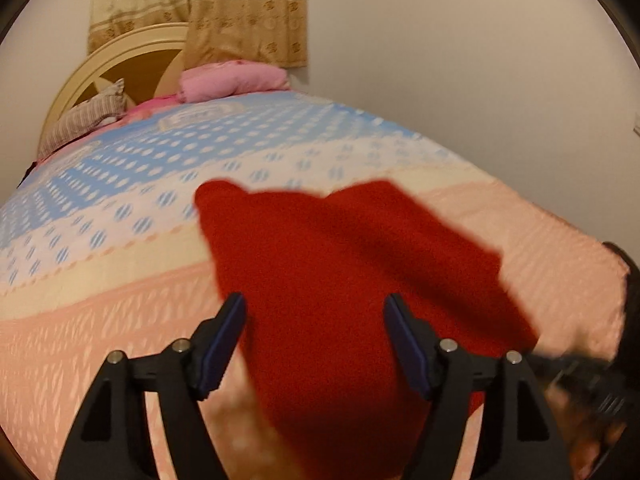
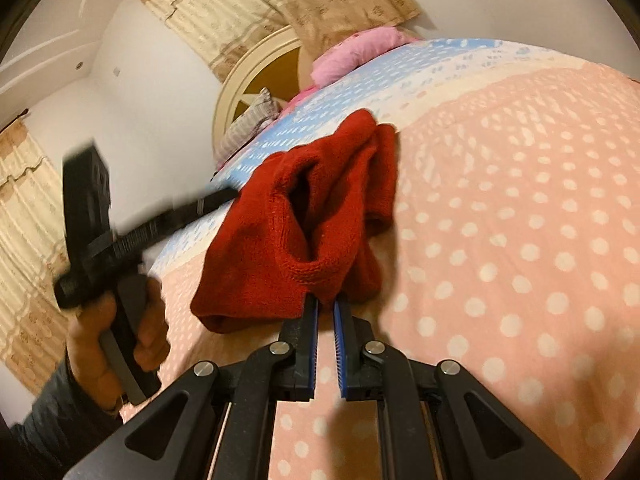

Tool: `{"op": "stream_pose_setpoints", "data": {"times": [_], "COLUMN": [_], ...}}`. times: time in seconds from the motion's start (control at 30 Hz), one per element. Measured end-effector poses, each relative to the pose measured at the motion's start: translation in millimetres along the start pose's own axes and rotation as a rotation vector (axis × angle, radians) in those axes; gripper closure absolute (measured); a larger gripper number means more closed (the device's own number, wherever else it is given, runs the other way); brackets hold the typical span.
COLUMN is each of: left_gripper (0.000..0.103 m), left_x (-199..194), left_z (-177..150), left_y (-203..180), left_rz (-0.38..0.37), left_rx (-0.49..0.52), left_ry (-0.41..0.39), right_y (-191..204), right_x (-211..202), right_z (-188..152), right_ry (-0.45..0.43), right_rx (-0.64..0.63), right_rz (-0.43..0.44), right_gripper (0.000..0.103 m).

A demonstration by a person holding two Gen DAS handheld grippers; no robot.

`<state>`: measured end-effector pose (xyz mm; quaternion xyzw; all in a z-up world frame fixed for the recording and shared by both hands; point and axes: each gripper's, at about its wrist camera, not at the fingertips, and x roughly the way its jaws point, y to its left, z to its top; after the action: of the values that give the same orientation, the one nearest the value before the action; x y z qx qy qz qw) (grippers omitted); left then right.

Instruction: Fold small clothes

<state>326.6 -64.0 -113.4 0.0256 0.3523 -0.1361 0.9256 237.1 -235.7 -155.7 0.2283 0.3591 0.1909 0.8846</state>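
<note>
Nearest, right gripper (image 2: 326,300): black two-finger tongs with blue pads, pressed nearly together and pinching the hem of the small red knitted garment (image 2: 304,216), which hangs bunched with its opening gaping just beyond the tips. Left gripper (image 1: 314,306): same make, fingers spread wide and holding nothing; the red cloth shows between them, though whether it touches either pad cannot be told. Person's left hand (image 2: 116,340): wrapped round the left tool's handle, at the near left of the right wrist view. Garment position: partly lifted over the near, peach part of the bed, not laid flat, no fold visible. Peach, cream and blue dotted bedspread (image 1: 100,320): covers the bed from near to far. Pink pillow (image 1: 232,80) and striped grey pillow (image 1: 84,120): at the far end, against the cream arched headboard (image 1: 132,44). Beige patterned curtain (image 1: 240,12): on the far wall. Risk, judged: the grip is on a thin edge of stretchy knit, so a quick pull may slip it free; with one corner held, the cloth may drop crumpled and fold crookedly unless the spread left tongs take a second edge.
</note>
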Motion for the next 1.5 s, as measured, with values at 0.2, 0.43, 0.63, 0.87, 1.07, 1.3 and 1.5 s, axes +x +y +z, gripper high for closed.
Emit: {"op": "stream_pose_setpoints", "data": {"times": [0.2, 0.43, 0.63, 0.87, 1.07, 1.3, 1.5], "left_gripper": [0.019, 0.007, 0.0, 0.0, 0.0, 0.0, 0.0], "left_x": [9, 10, 12, 17, 16, 20, 19], "left_z": [-18, -25, -32, -34, -37, -40, -41], "left_y": [8, 11, 15, 17, 22, 24, 26], "left_rz": [-0.011, 0.002, -0.032, -0.05, -0.068, -0.084, -0.094], "left_rx": [-0.042, -0.064, -0.088, -0.098, -0.14, -0.165, -0.178], "left_ry": [0.017, 0.026, 0.049, 0.079, 0.086, 0.113, 0.113], "right_y": [32, 70, 12, 25, 38, -28, -19], "right_x": [-21, 43, 91, 70, 108, 165, 155], "right_z": [23, 82, 93, 102, 142, 161, 158], "right_ry": [-0.129, 0.026, 0.106, 0.072, 0.119, 0.219, 0.199], "right_rx": [-0.126, -0.227, -0.121, -0.133, -0.114, 0.05, -0.1], "right_rz": [-0.091, 0.051, -0.071, -0.015, -0.004, -0.126, -0.192], "right_gripper": [0.095, 0.084, 0.072, 0.07, 0.07, 0.086, 0.089]}}
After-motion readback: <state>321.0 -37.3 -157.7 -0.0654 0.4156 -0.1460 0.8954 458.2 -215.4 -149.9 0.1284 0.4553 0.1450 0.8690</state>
